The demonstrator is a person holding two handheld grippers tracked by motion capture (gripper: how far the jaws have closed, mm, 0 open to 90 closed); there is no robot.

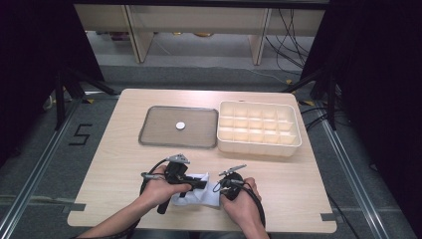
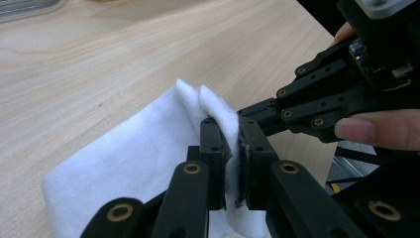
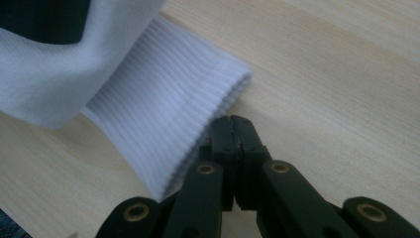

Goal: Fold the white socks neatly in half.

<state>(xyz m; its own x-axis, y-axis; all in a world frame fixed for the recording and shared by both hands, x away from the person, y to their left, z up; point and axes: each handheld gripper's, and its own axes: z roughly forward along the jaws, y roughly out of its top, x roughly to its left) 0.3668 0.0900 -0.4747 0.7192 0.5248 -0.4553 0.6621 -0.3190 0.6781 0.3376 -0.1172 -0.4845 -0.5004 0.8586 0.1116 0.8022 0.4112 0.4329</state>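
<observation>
A white ribbed sock (image 1: 205, 195) lies on the wooden table near its front edge, between the person's two hands. My left gripper (image 2: 233, 148) is shut on a raised fold of the sock (image 2: 138, 158), which is pinched between its pads. In the high view the left gripper (image 1: 200, 184) reaches in from the left. My right gripper (image 3: 233, 133) is shut, with no cloth visible between its jaws. Its tips rest beside the sock's ribbed cuff (image 3: 168, 114). In the left gripper view the right gripper (image 2: 243, 113) touches the pinched fold from the right.
A flat grey tray (image 1: 149, 135) with a small white round piece (image 1: 180, 126) on it lies mid-table. A cream box (image 1: 259, 147) divided into several compartments stands to its right. Bare wood (image 1: 298, 199) surrounds the hands; the table's front edge is close.
</observation>
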